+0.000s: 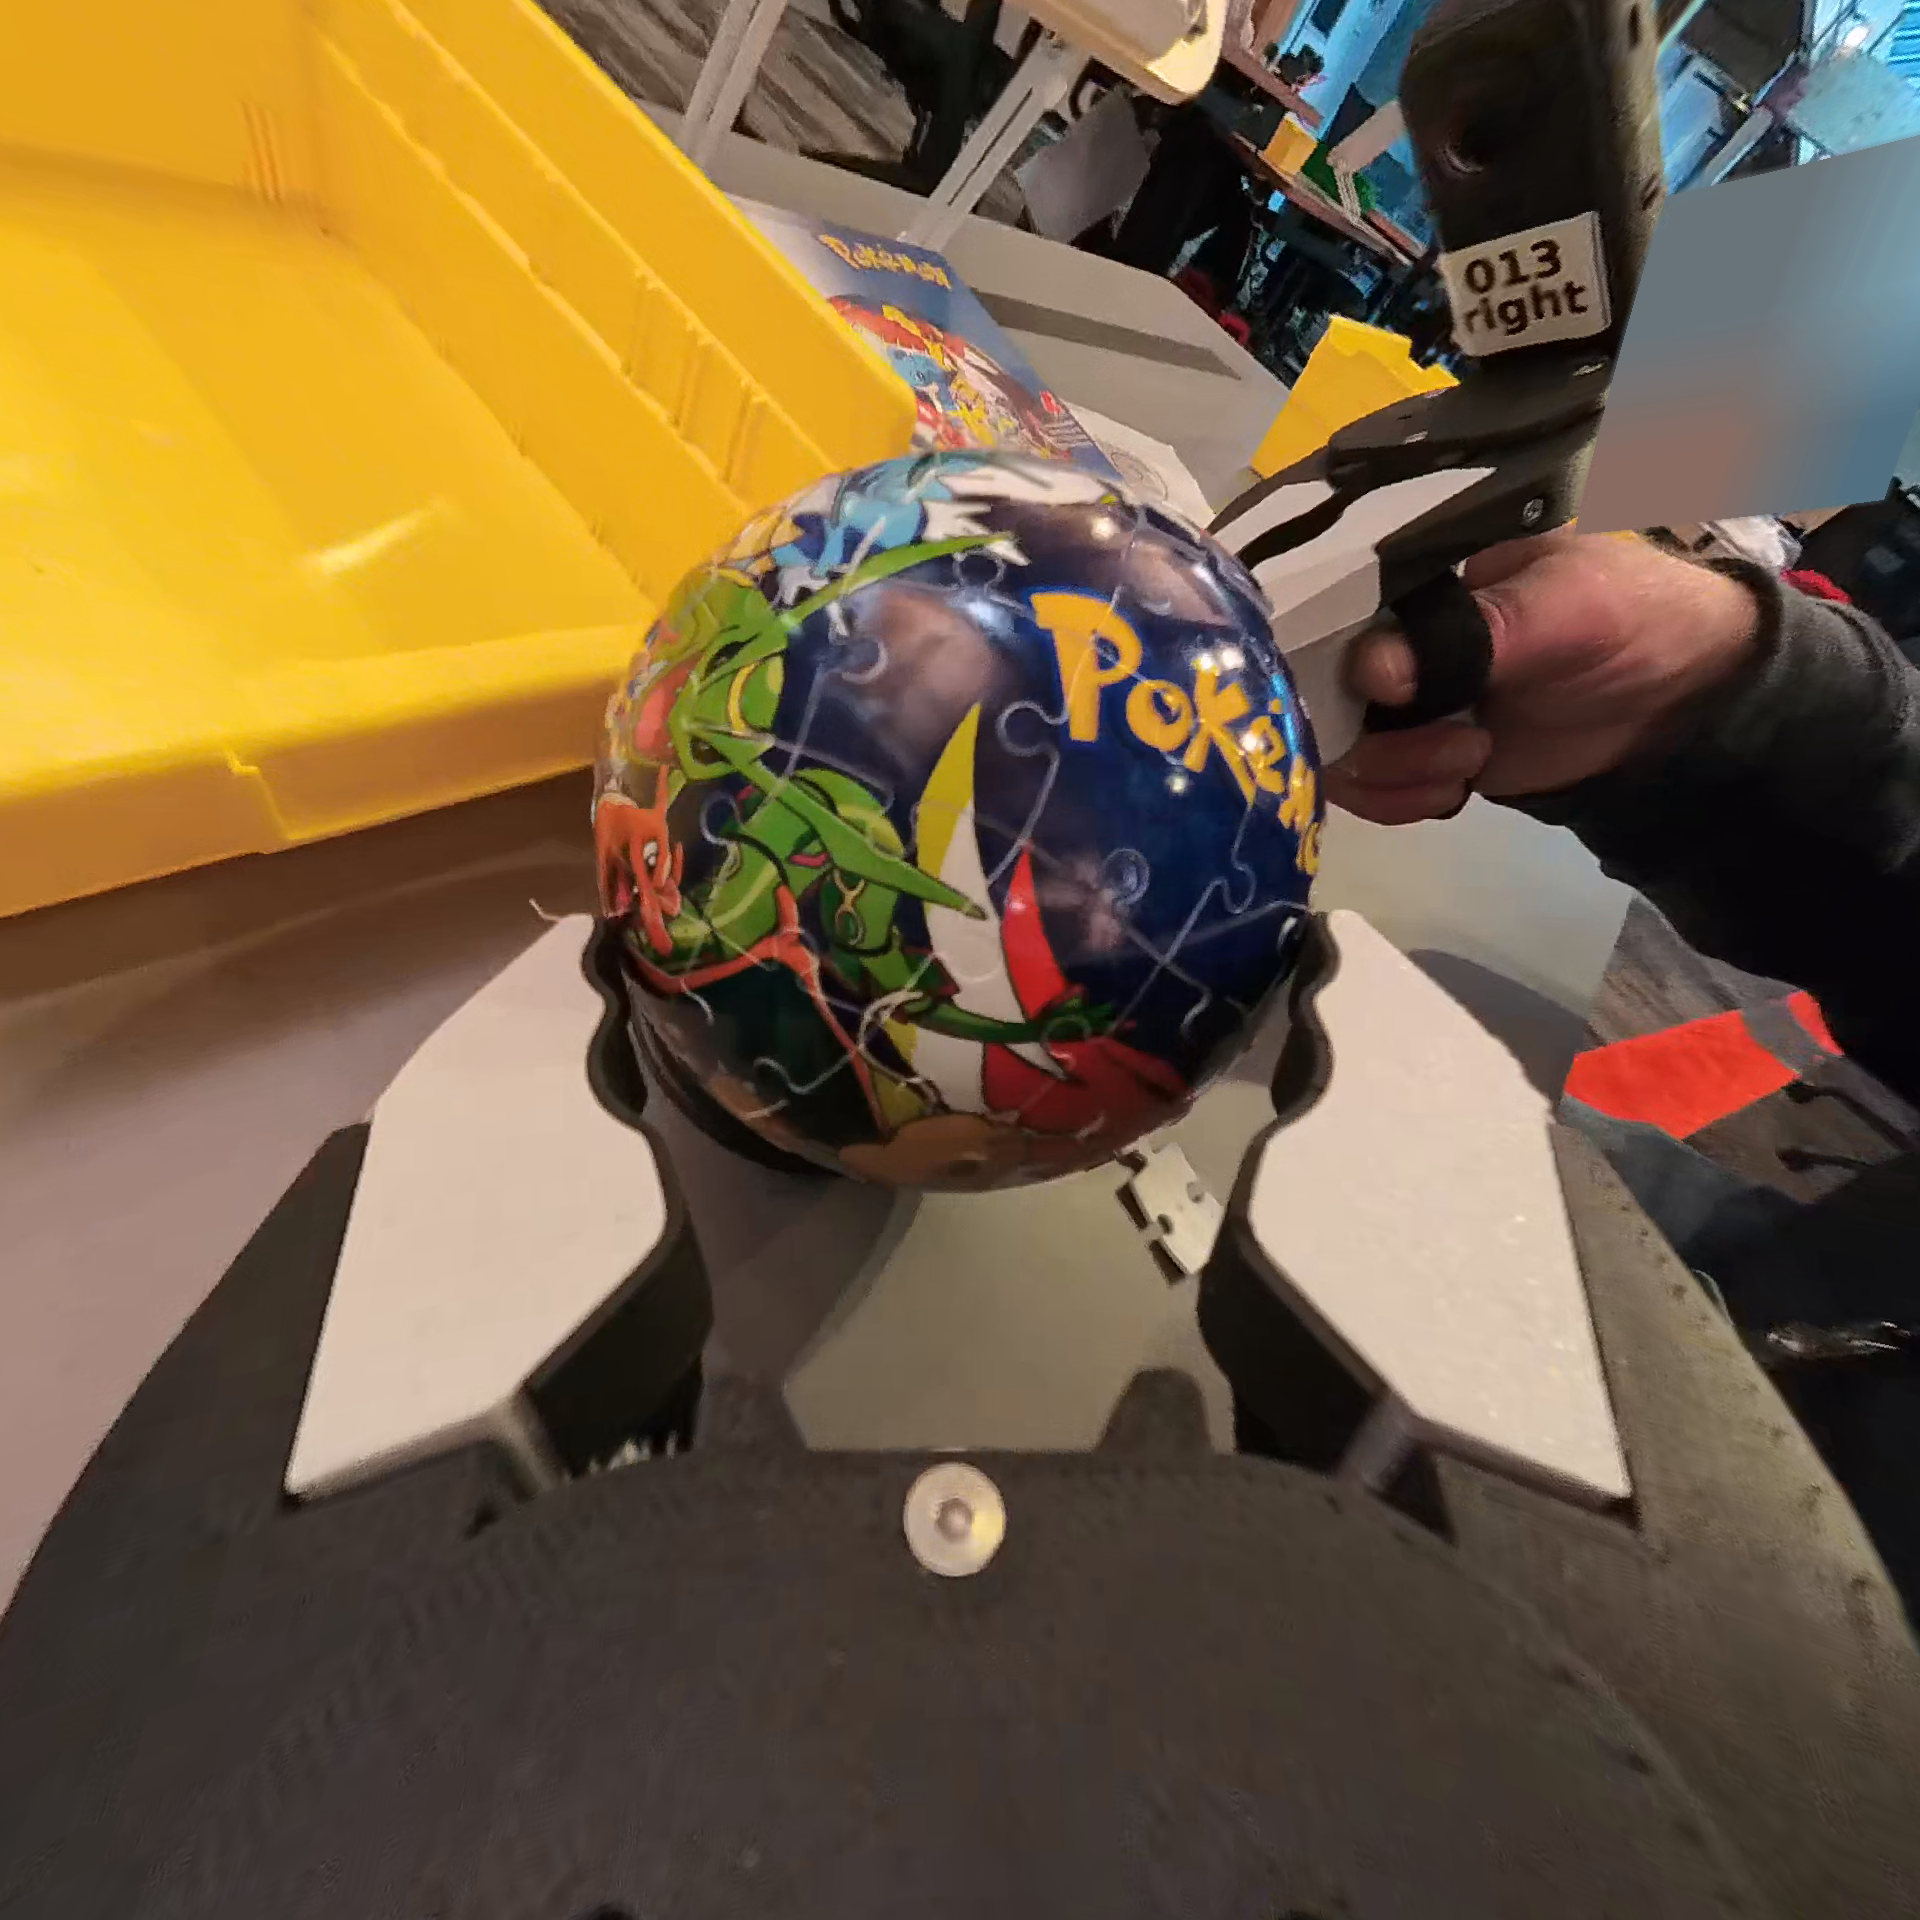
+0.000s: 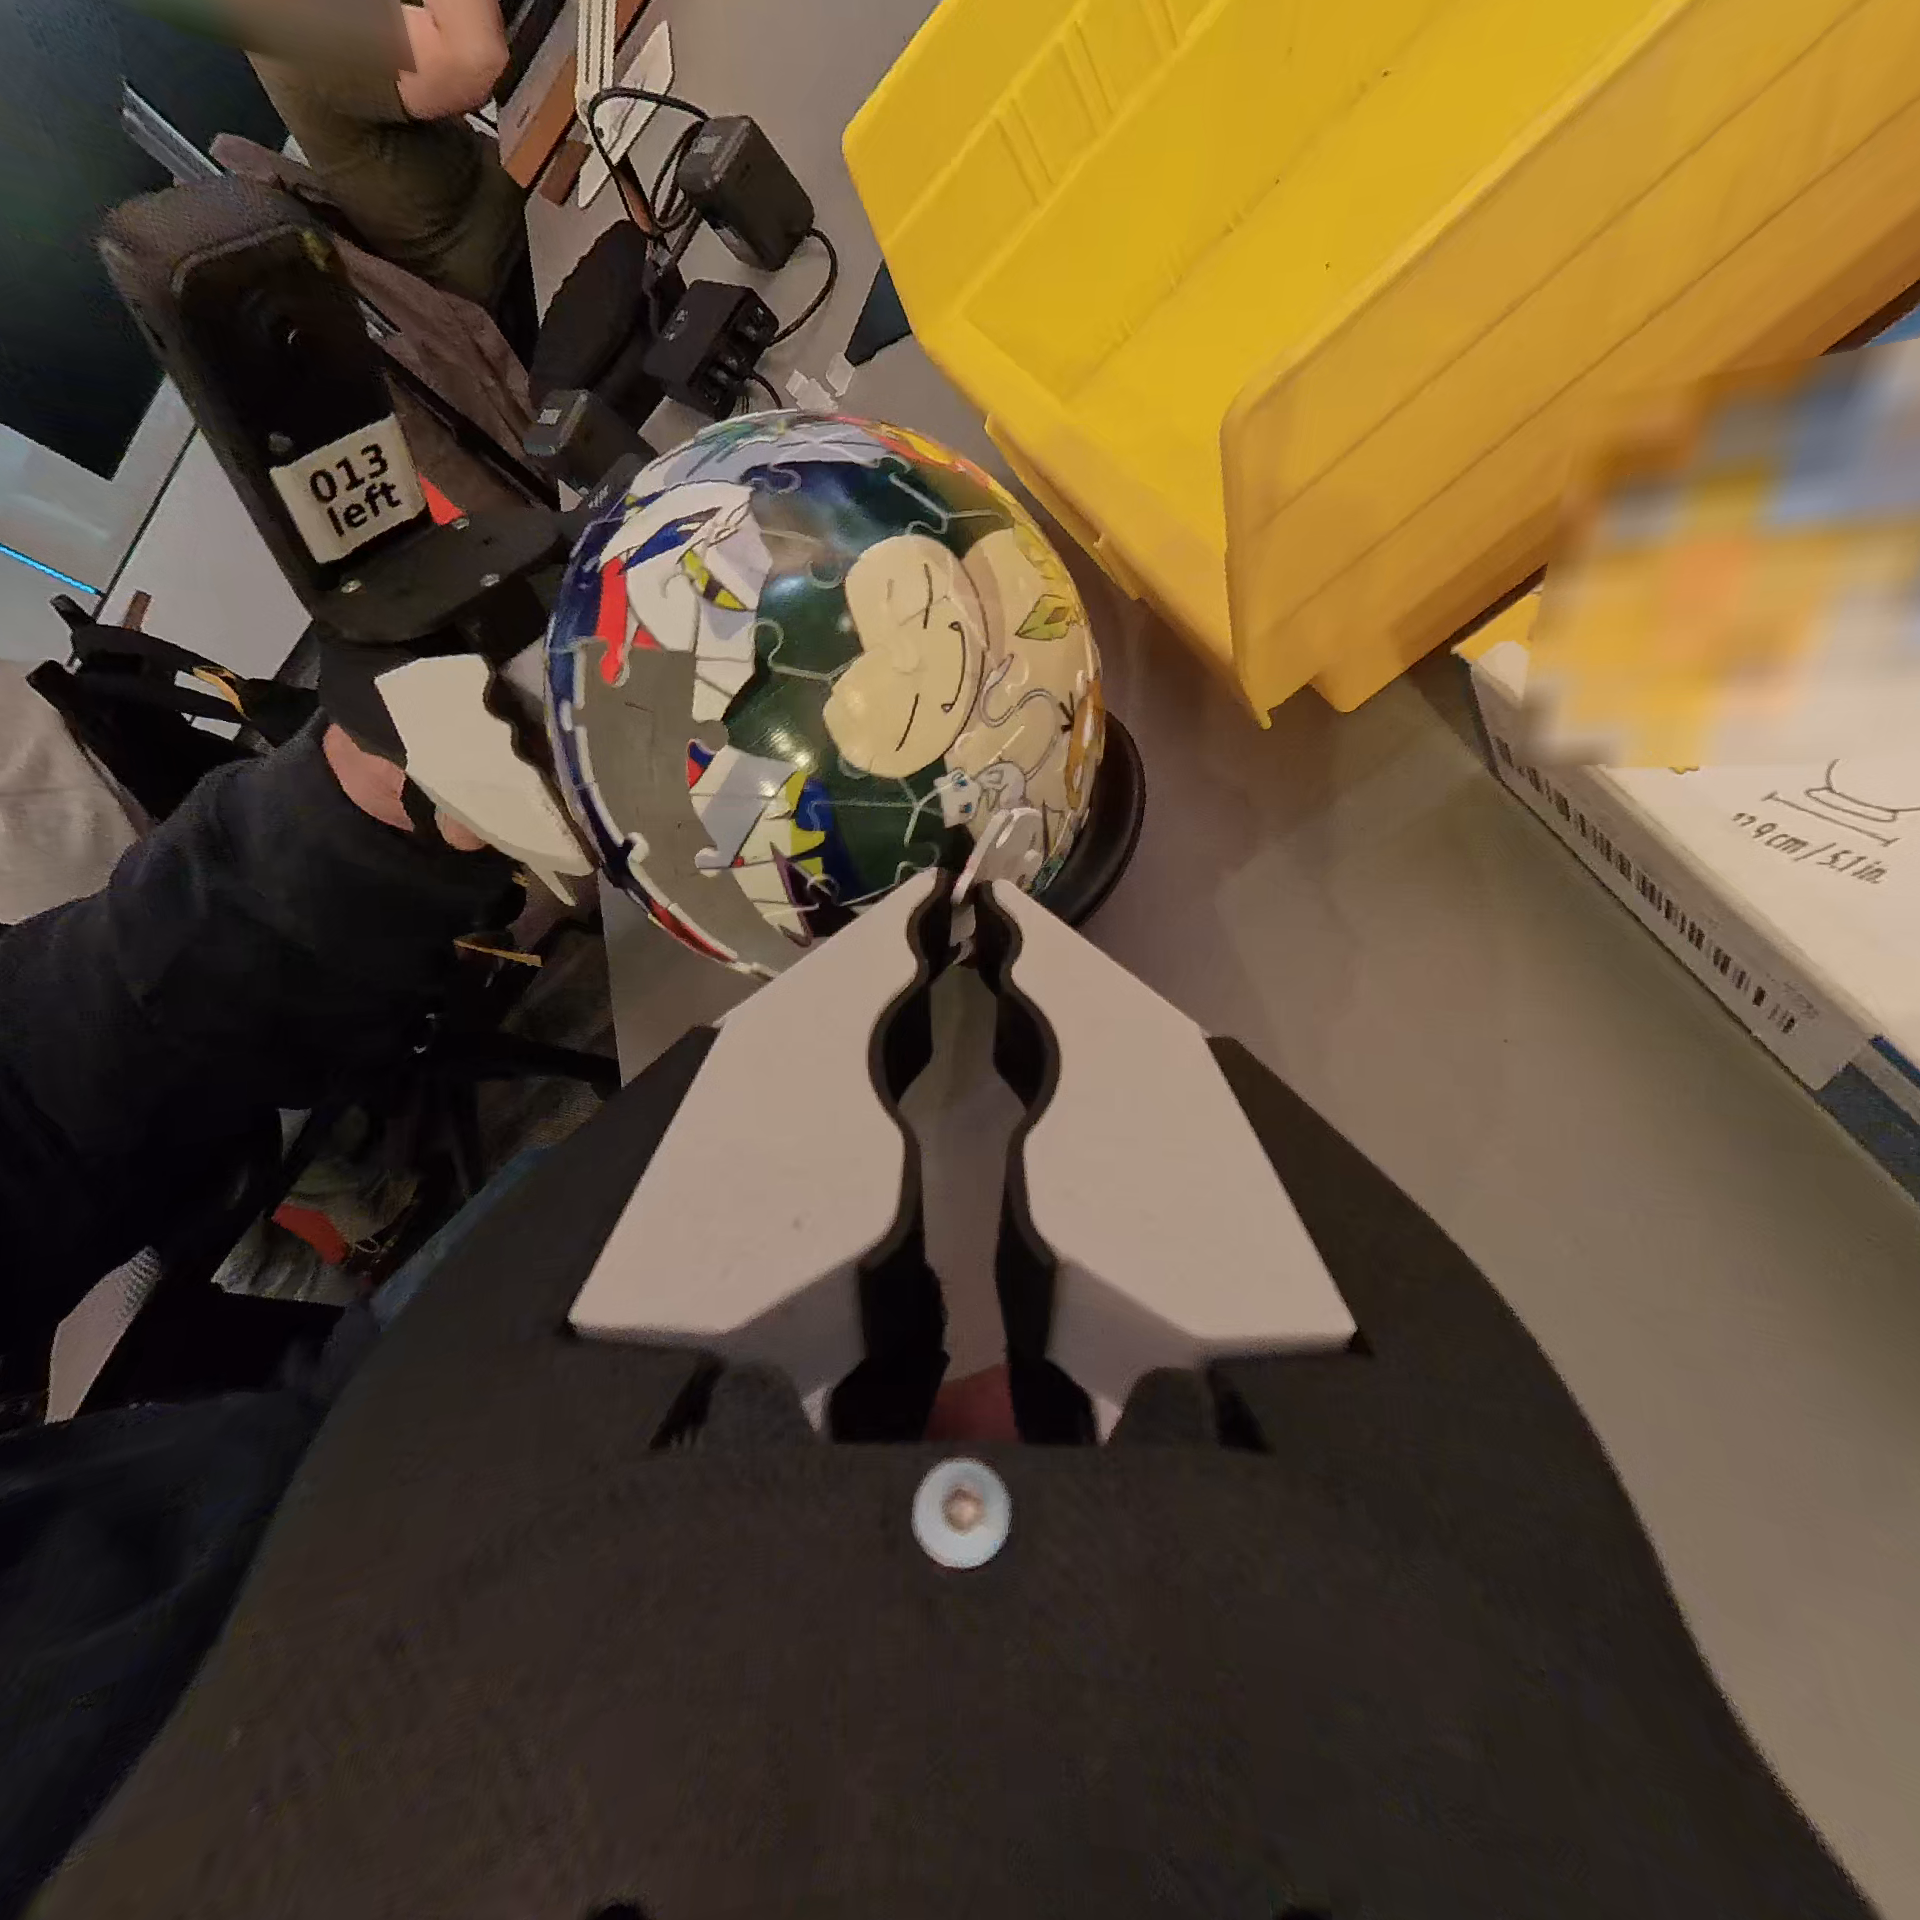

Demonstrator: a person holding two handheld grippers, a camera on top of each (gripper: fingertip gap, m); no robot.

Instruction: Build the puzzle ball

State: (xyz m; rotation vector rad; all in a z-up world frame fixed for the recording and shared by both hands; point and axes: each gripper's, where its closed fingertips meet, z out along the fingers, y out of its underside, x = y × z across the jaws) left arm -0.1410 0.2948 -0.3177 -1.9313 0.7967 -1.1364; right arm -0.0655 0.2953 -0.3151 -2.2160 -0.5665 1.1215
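Note:
The puzzle ball is blue with cartoon figures and rests on a black stand on the grey table. My left gripper is shut on the ball, one finger on each side. In the right wrist view the ball has a gap on its left side that shows grey inside. My right gripper is shut on a pale puzzle piece and holds it against the ball's lower near side. A loose piece lies grey side up under the ball.
A big yellow bin stands close behind the ball; it also shows in the right wrist view. The puzzle box lies to the right. Chargers and cables sit at the back. The table edge runs near the ball. My right fingertips sit around 9 centimetres from my left ones.

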